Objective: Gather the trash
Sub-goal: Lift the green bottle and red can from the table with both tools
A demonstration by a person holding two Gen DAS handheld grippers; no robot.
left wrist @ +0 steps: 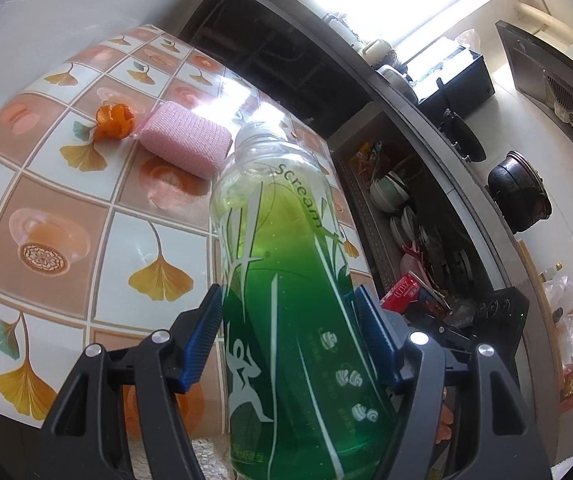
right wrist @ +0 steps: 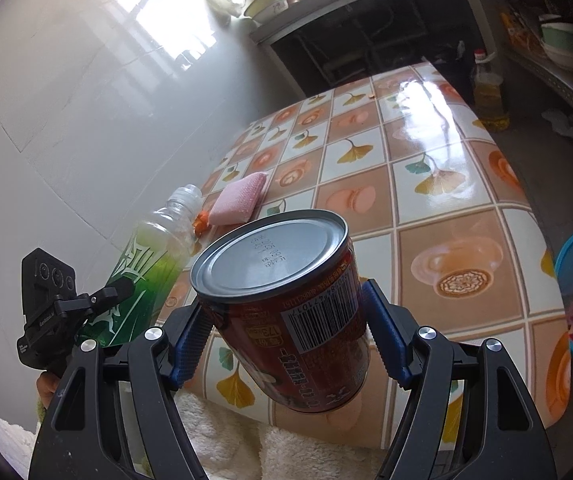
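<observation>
Above the tiled table [left wrist: 66, 208], the left gripper [left wrist: 288, 336] clamps a green bottle [left wrist: 286, 280] and the right gripper [right wrist: 286, 332] clamps a red can [right wrist: 286, 304], beyond them a pink sponge [left wrist: 186, 144] beside orange peel [left wrist: 114, 120].

The green plastic bottle [left wrist: 286, 288] carried the word "Scream" in thin dark letters running along its clear upper part, toward the neck. Lower on its green label stood large white stylised characters and a column of small pale ones, none of them legible.

The red can [right wrist: 286, 312] showed a printed code on its grey metal end, apparently a date, too faint to make out for certain. On its side, to the right, sat a white barcode panel with a row of digits printed along its edge, too small to read with confidence. Further Chinese lettering ran along the near rim, unreadable.
</observation>
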